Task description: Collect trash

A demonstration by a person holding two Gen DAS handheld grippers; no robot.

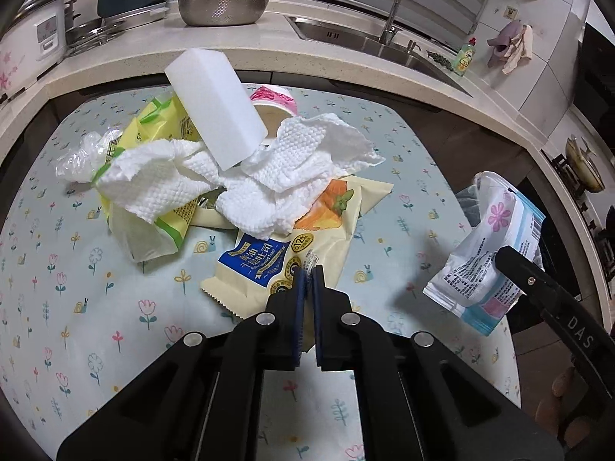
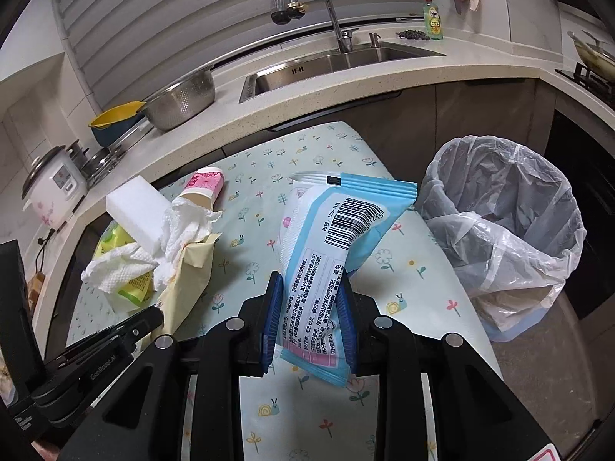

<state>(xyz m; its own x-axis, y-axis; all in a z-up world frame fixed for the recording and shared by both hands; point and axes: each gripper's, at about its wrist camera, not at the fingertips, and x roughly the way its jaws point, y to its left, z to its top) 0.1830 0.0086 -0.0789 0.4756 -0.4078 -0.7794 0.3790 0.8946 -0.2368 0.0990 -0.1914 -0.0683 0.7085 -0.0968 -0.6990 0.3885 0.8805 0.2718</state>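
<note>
Kitchen counters curve behind a floral-cloth table (image 2: 269, 153). Right gripper (image 2: 310, 307) clamps a wet-wipe packet (image 2: 338, 230), long axis running up toward one o'clock; the lined bin (image 2: 511, 230) sits at two o'clock, nearer this hand. Left gripper (image 1: 308, 272) is pinched nearly closed on the toast wrapper's (image 1: 265, 265) edge, trash pile (image 1: 230, 176) at eleven o'clock.

Cream toast bag (image 1: 269, 265) reads "12" plus Chinese characters, right claw's arm (image 1: 576, 330) says "DAS", wipes pack (image 2: 338, 230) barcode shows "1415".
</note>
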